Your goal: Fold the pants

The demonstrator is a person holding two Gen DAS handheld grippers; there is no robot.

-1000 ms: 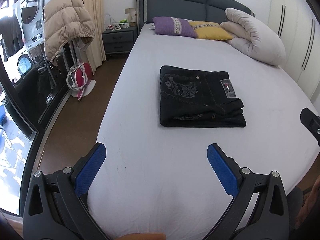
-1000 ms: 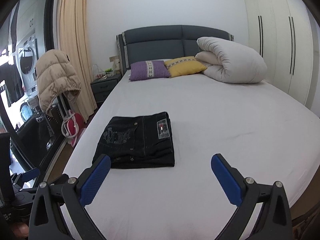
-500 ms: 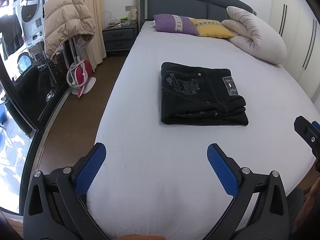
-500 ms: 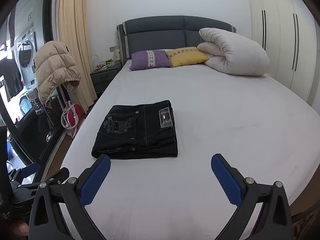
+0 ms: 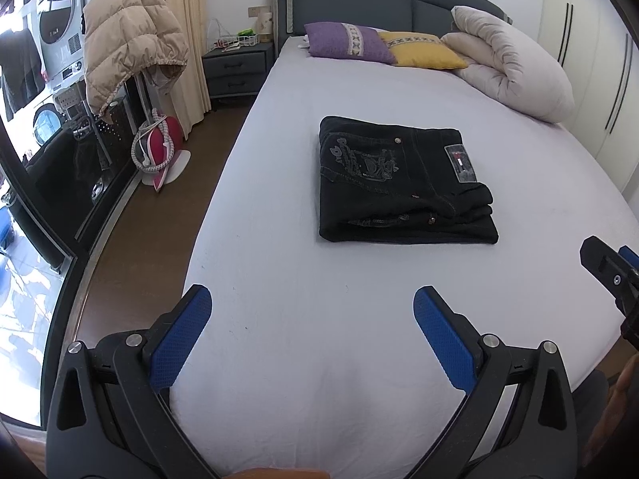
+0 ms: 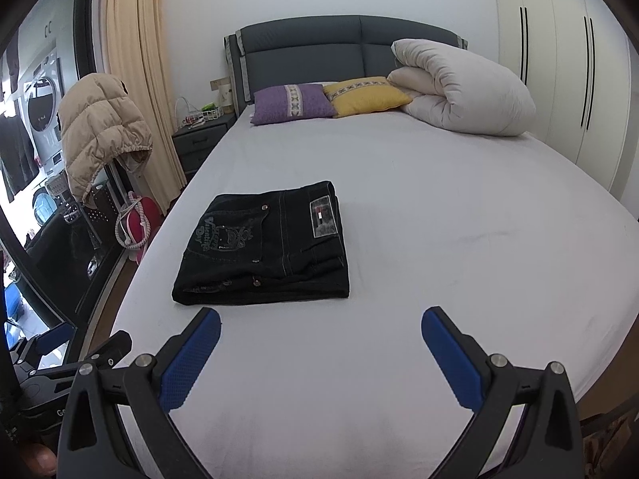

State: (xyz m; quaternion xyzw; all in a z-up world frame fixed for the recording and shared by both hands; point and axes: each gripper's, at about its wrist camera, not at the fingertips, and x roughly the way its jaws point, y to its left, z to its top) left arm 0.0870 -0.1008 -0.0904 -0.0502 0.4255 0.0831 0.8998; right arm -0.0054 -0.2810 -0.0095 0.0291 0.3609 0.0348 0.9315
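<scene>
Both my grippers had drifted nearer the bed [image 6: 439, 199], left gripper [image 5: 311, 311] and right gripper [image 6: 321, 329] spread empty, with the folded pants [image 6: 263, 243] at 11 o'clock, seemingly finished.

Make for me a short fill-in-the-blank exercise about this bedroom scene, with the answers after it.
1. The black pants lie folded on the ____.
2. The left gripper and the right gripper both have their jaws ____.
3. Between the purple pillow and the rolled duvet lies a ____ pillow.

Answers: bed; open; yellow
</scene>
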